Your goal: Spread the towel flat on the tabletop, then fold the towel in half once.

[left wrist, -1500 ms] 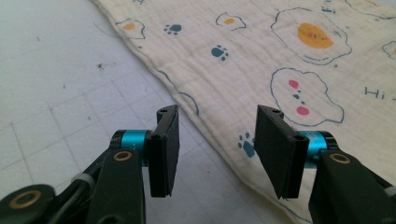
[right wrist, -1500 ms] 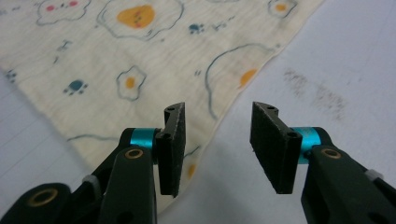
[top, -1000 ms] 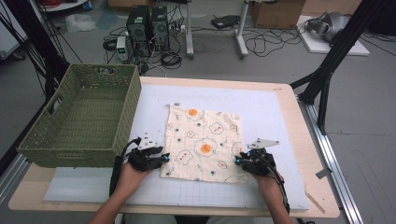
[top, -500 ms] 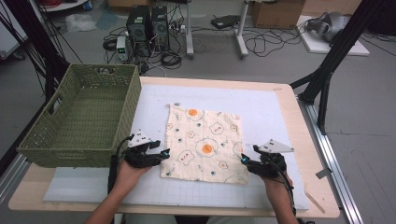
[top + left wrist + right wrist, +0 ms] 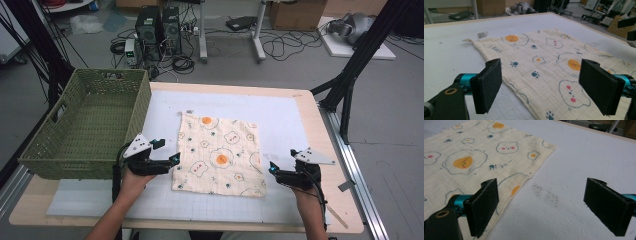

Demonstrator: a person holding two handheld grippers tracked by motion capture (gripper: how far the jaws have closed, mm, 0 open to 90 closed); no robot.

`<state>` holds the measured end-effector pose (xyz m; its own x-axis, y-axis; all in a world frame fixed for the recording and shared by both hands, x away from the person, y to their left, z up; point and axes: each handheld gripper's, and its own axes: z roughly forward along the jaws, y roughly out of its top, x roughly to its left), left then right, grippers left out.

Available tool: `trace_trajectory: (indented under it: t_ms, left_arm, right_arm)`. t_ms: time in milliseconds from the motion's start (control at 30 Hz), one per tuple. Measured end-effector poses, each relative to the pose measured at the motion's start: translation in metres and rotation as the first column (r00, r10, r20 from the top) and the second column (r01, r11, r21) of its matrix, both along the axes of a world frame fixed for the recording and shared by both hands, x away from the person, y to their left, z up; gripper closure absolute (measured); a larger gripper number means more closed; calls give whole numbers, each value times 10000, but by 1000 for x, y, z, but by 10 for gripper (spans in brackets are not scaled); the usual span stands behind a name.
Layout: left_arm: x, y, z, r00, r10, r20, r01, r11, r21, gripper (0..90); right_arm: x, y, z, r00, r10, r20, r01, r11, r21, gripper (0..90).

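The printed muslin cloth [image 5: 219,154] lies flat on the white mat [image 5: 285,120], right of the green basket [image 5: 85,127]. Left gripper [image 5: 176,159] and right gripper [image 5: 270,167] have just been opening — nothing between either's jaws. Risk: a low pad snagging an edge, wrinkling it.

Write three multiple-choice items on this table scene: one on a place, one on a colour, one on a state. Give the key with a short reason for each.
1. Where does the basket stand relative to the cloth?
A. at its left
B. at its right
C. on top of it

2. What colour is the basket?
A. blue
B. green
C. red

3. How does the cloth lie?
A. rolled up
B. inside the basket
C. spread flat on the white mat

Key: 1 A, the high view shows the basket at the table's left edge, the cloth mid-table. 2 B, its weave is olive green. 3 C, all views show it spread out, beside the open left gripper and right gripper.
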<state>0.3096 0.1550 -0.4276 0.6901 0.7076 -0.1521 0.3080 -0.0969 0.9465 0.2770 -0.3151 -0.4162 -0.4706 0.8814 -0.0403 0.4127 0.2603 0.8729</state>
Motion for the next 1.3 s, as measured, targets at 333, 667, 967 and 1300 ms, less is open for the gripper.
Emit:
trace_trajectory:
  t_ms: [333, 667, 967, 1300]
  left_arm:
    - [-2, 0, -1, 10000, -49, -59, 50, 9999, 107, 199]
    - [1, -1, -2, 9997, 218, -137, -215, 9995, 227, 194]
    - [1, 1, -2, 9989, 350, -322, -345, 9993, 161, 194]
    - [0, 2, 0, 9985, 294, -467, -284, 9994, 211, 208]
  right_arm:
    - [1, 2, 0, 9999, 138, -22, -138, 9998, -150, 111]
    - [-3, 2, -1, 9999, 103, -60, -104, 9998, -194, 111]
    - [1, 5, -2, 9998, 115, -191, -117, 9999, -119, 111]
    - [6, 10, -3, 9984, 503, -251, -505, 9987, -66, 111]
